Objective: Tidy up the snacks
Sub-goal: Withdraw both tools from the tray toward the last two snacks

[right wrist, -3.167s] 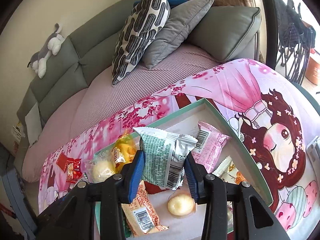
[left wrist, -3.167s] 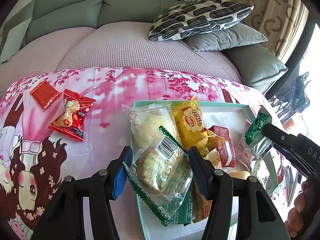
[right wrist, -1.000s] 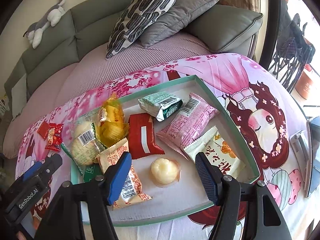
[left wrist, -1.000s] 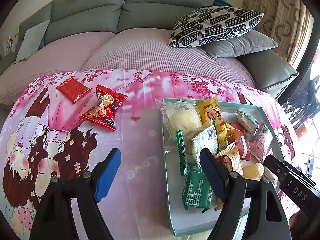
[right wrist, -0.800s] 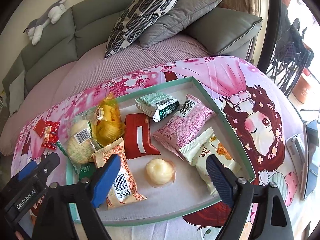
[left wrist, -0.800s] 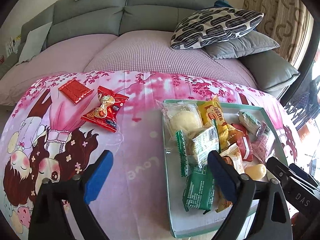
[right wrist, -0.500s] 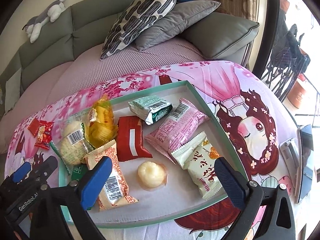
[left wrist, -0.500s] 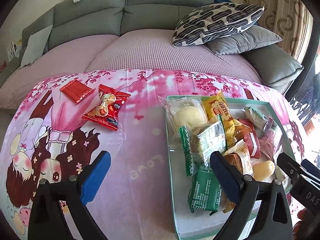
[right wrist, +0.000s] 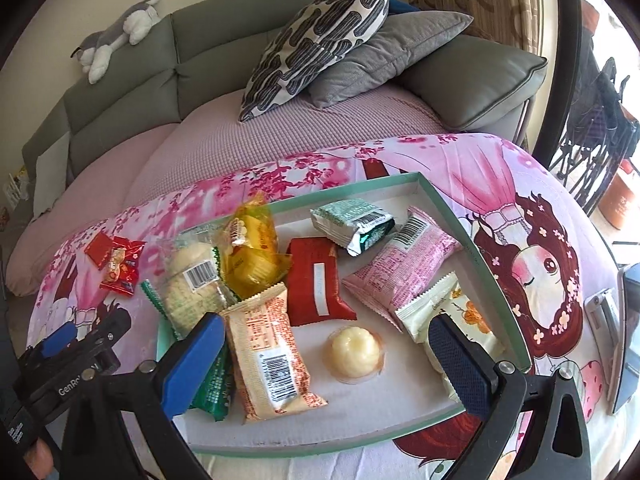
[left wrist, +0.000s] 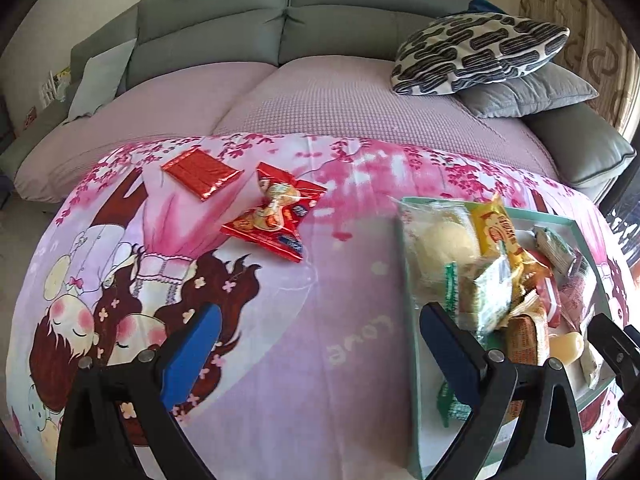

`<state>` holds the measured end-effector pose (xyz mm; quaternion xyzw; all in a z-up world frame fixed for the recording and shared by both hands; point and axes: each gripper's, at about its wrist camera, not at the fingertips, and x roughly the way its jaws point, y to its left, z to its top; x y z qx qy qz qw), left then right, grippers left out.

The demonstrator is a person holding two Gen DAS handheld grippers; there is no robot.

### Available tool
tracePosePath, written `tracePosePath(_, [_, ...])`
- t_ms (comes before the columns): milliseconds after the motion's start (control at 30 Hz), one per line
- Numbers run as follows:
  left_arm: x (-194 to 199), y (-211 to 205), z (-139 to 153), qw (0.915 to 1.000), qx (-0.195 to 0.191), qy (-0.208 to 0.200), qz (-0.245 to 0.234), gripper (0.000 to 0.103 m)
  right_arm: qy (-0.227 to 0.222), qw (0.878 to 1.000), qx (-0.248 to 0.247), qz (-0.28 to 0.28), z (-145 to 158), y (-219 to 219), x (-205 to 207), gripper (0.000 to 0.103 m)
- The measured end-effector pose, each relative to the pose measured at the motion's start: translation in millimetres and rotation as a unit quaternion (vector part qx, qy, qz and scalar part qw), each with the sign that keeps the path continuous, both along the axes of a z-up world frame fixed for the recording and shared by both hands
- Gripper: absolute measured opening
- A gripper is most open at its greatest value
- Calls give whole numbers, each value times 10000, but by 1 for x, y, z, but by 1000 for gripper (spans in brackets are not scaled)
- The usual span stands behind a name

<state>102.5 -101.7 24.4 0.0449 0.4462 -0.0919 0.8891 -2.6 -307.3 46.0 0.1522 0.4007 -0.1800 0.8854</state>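
The left hand-held gripper [left wrist: 320, 344] is released. Its jaws have just been opening and stand wide, with nothing between them but the pink printed cloth [left wrist: 280, 360] covering the table. The right hand-held gripper [right wrist: 324, 354] is also released. Its jaws have just been opening too, and they now straddle the near part of the tray [right wrist: 444, 204] without pressing on any packet.

In the right wrist view, the tray holds most of the snacks:
- The jelly cup [right wrist: 356, 350] lies between the jaws, untouched.
- The orange biscuit packet [right wrist: 272, 356] lies just beside it at 9 o'clock.
- The red packet [right wrist: 316, 284] sits at 12 o'clock of the cup.
- The pink packet [right wrist: 404, 264] and the green packet [right wrist: 352, 224] lie toward 1 o'clock.
- The yellow packet [right wrist: 252, 252] and the clear bun packet [right wrist: 192, 280] lie toward 10 o'clock.

Two snacks lie on the cloth outside the tray. In the left wrist view, the red candy packet [left wrist: 276, 216] and the flat red wrapper [left wrist: 202, 172] sit at 11 o'clock of the left jaws, well apart from the tray.
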Motion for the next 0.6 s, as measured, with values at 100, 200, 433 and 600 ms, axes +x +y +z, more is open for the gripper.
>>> tracePosePath(100, [6,23,0,9995,158,9,265,99,-88,9994,153,283,0,12,6,103])
tracePosePath(200, [12,49,-1,9972,272,5,696,99,-113,9988,152,452,0,23,10,103])
tracePosePath(433, [14,90,-1,9930,260,47,1155,99,-181,9965,369,730,-3,43,18,103])
tracePosePath(600, [11,101,1,9929,209,43,1170,99,-210,9948,383,921,-4,62,24,103])
